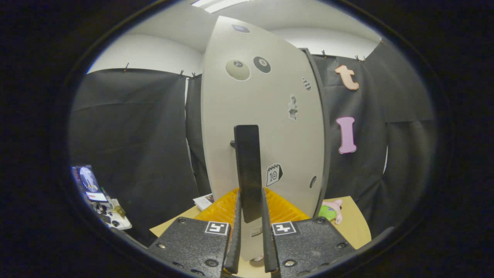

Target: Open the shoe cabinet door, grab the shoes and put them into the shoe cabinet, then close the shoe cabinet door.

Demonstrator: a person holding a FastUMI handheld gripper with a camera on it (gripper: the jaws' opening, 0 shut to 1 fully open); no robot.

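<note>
Both hand-held gripper [250,216] fingers clamp black door handle [247,170] on cabinet door [278,127].

Gripper [249,227] points level at the door handle [247,170]; both fingers [234,239] stand upright, nearly closed, pressing the handle's lower end from either side.

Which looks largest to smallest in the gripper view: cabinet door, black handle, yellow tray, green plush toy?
1. cabinet door
2. yellow tray, partly hidden, so unsure against the handle
3. black handle, close to the camera, gripper shut on it
4. green plush toy
</note>
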